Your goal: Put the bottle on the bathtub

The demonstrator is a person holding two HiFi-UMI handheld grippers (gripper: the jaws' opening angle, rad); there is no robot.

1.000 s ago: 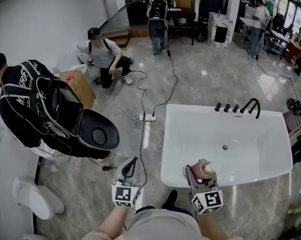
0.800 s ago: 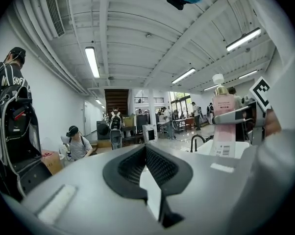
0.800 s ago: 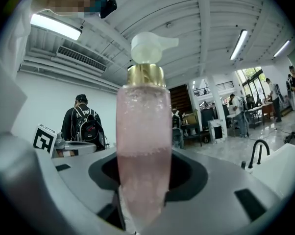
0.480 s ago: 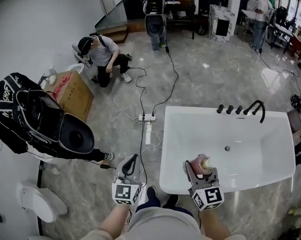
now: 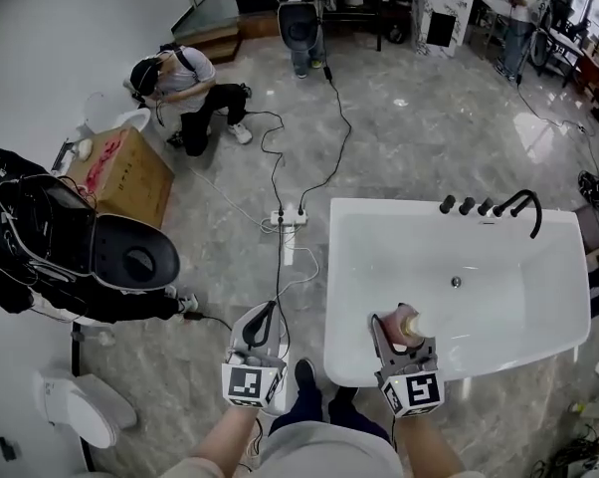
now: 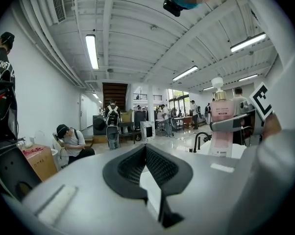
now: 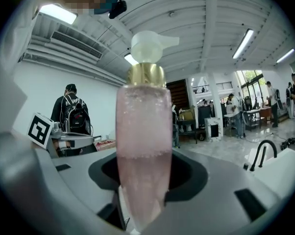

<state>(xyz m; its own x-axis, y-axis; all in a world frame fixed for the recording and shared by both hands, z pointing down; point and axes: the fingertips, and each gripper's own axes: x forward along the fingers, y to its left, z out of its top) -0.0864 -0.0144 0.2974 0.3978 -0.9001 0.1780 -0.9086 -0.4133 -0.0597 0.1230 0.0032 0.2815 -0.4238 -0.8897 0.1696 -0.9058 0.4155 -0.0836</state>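
Observation:
A pink pump bottle [image 7: 141,146] with a gold collar and white pump head stands upright between the jaws of my right gripper [image 7: 140,199], which is shut on it. In the head view the bottle [image 5: 408,325] sits in the right gripper [image 5: 403,344] over the near rim of the white bathtub [image 5: 359,366]. The left gripper [image 5: 261,325] hangs left of the tub over the marble floor, its jaws closed together with nothing in them. From the left gripper [image 6: 146,153] view the bottle [image 6: 221,124] shows at the right.
A black faucet [image 5: 523,207] and knobs sit on the tub's far rim. A power strip [image 5: 285,217] and cables lie on the floor left of the tub. A person with a backpack [image 5: 71,257] bends at the left, near a toilet [image 5: 76,406]. Another person [image 5: 180,88] crouches by a cardboard box [image 5: 120,172].
The view has shifted forward over the tub; the bottle stays in the right gripper near the tub's front rim. The person at the left has moved further left.

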